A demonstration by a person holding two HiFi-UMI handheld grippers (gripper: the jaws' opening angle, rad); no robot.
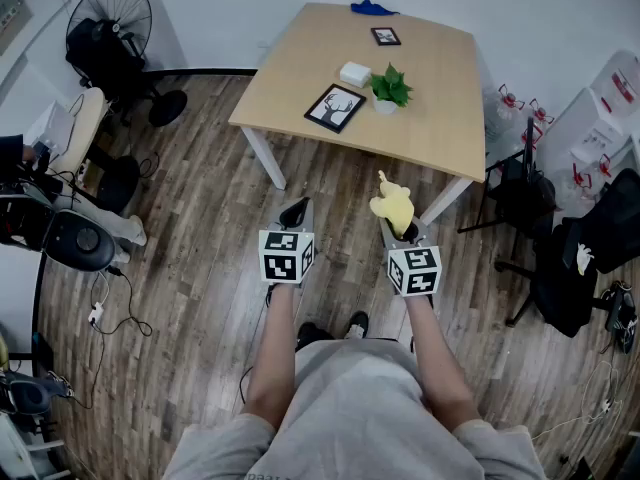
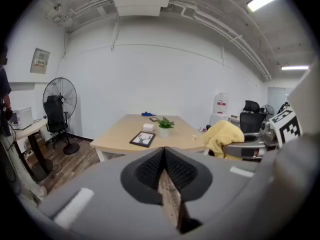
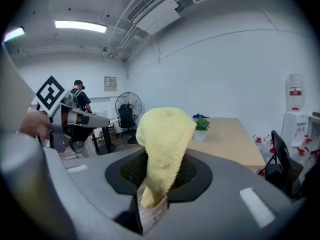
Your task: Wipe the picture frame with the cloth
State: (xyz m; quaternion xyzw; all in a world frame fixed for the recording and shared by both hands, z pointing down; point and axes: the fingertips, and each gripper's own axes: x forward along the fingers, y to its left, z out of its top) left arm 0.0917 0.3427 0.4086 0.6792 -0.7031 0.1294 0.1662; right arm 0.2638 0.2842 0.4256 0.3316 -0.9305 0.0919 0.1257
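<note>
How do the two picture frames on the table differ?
The near picture frame is larger, the far picture frame smaller. The near one lies by the white box at the front edge of the table; the far one sits toward the back, near the blue thing. Both have dark borders.

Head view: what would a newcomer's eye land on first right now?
The yellow cloth, bunched and sticking up from the shut right hand-held gripper, short of the wooden table. Next, the black picture frame lying flat near the table's near-left edge, close to a potted plant. The left hand-held gripper is shut and empty.
</note>
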